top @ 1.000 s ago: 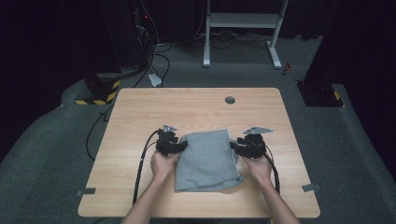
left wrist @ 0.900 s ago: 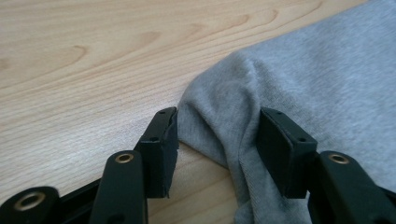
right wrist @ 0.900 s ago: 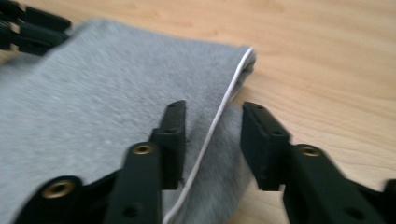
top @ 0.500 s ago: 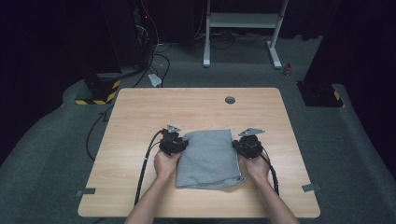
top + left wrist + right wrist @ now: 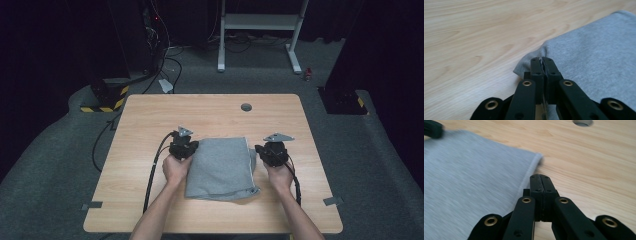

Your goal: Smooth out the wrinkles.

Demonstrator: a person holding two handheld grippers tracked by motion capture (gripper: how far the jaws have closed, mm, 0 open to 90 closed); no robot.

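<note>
While the folded grey fabric cloth [image 5: 220, 167] lies between both tools, the left gripper [image 5: 543, 60] has just clamped its edge; the right gripper [image 5: 540, 178] has just closed, jaws together at the hem.

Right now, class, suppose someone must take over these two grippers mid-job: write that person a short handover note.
Left gripper: its jaws have just been closing and now stand shut, pinching the far left corner of the grey cloth.
Right gripper: its jaws have also just been closing and are shut at the cloth's far right hemmed edge; whether fabric is caught between them I cannot tell.
The cloth lies folded flat near the middle of the wooden table, between both hands.
Done: both far corners approached, jaws closed.
Left: probably lift or fold the cloth; check the right grip first.
</note>
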